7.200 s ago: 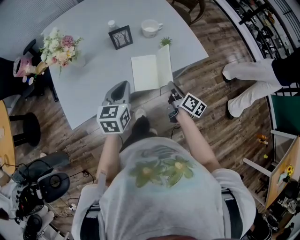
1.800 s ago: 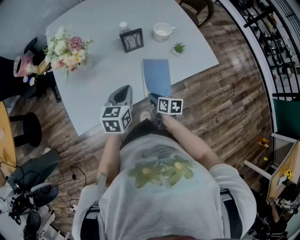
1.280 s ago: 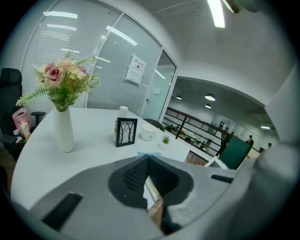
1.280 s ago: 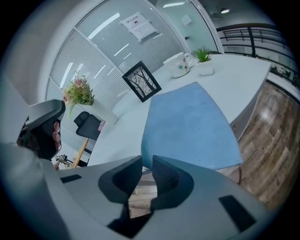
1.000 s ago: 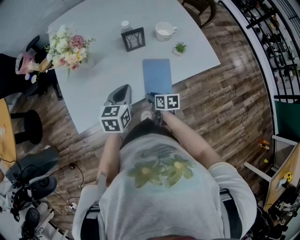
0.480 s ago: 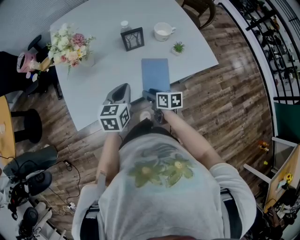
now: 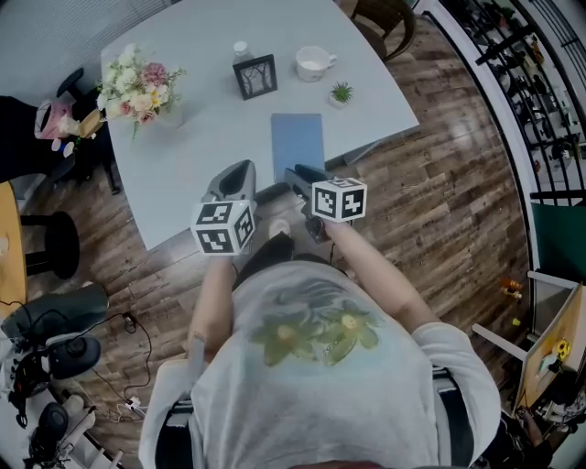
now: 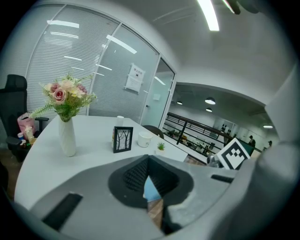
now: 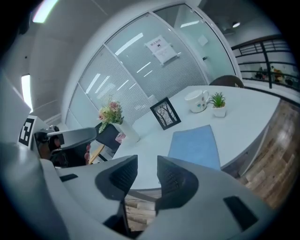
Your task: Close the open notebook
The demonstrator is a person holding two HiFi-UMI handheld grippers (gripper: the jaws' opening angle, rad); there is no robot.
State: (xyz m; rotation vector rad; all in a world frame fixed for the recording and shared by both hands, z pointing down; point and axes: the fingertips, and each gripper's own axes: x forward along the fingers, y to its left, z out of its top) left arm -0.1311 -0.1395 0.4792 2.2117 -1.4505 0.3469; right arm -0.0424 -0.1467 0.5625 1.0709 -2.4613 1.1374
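Note:
The notebook (image 7: 298, 145) lies closed and flat on the white table (image 7: 183, 156), blue cover up, near the front edge. My right gripper (image 7: 286, 181) hovers just in front of that edge, clear of the cover. In the right gripper view the notebook (image 9: 194, 147) sits beyond the right gripper (image 9: 147, 161); its jaws have just been closing, still stand apart, and hold nothing. My left gripper (image 7: 243, 172) hangs to the notebook's left over the table edge. In the left gripper view the left gripper (image 8: 149, 158) has its tips together.
A flower vase (image 7: 137, 87) stands at the table's left. At the back are a framed picture (image 7: 256, 75), a small bottle (image 7: 241, 50), a white cup (image 7: 313, 62) and a tiny potted plant (image 7: 341, 92). A chair (image 7: 377, 14) stands behind the table.
The notebook, open at first, now lies closed. Over the last second my right gripper has lifted off its near edge and drawn back. The left gripper has barely shifted.

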